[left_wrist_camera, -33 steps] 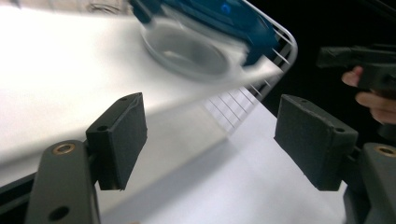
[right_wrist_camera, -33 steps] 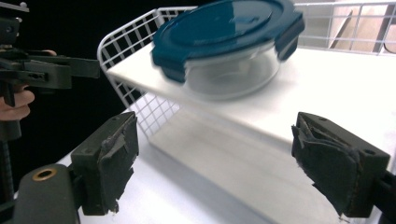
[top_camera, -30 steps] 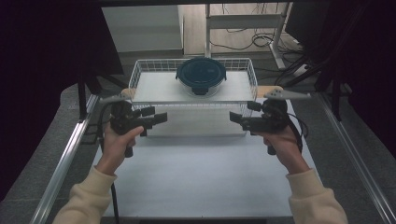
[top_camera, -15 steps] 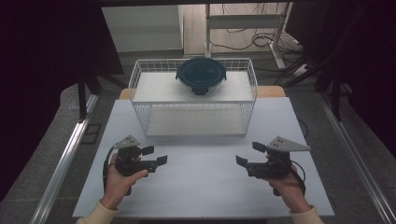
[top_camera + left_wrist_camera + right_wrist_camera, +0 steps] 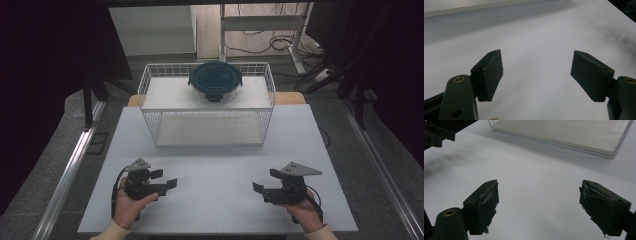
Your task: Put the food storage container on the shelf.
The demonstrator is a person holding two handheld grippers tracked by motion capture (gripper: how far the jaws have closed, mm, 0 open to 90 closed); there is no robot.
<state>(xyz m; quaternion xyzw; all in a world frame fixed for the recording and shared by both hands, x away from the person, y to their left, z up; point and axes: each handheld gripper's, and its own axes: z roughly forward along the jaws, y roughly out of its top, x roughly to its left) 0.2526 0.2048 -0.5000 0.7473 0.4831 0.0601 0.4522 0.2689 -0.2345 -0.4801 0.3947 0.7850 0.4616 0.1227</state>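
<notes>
Low in the high view, the left tool (image 5: 169,179) sits at the lower left and the right tool (image 5: 264,182) at the lower right, each held in a hand just above the white tabletop (image 5: 215,165). Their jaws point inward toward each other across a bare stretch of it. Both stand wide open with nothing between them, and each gripper view shows only plain white surface between the black pads (image 5: 489,75).

Farther up the frame, in the middle, stands a white wire basket (image 5: 150,100), well apart from both tools. A round container with a dark blue lid (image 5: 215,80) rests at its upper edge, at the top centre of the basket; whether it sits on the rim or on a raised shelf inside I cannot tell. The right gripper view catches the basket's near corner (image 5: 609,152) at its upper right.

The risk from here looks to be in the reach. Both tools must go up and over the wire wall, and a jaw catching the mesh could shove or tip the basket. A grip on the lid alone might slip or pop it loose, dropping the container.
</notes>
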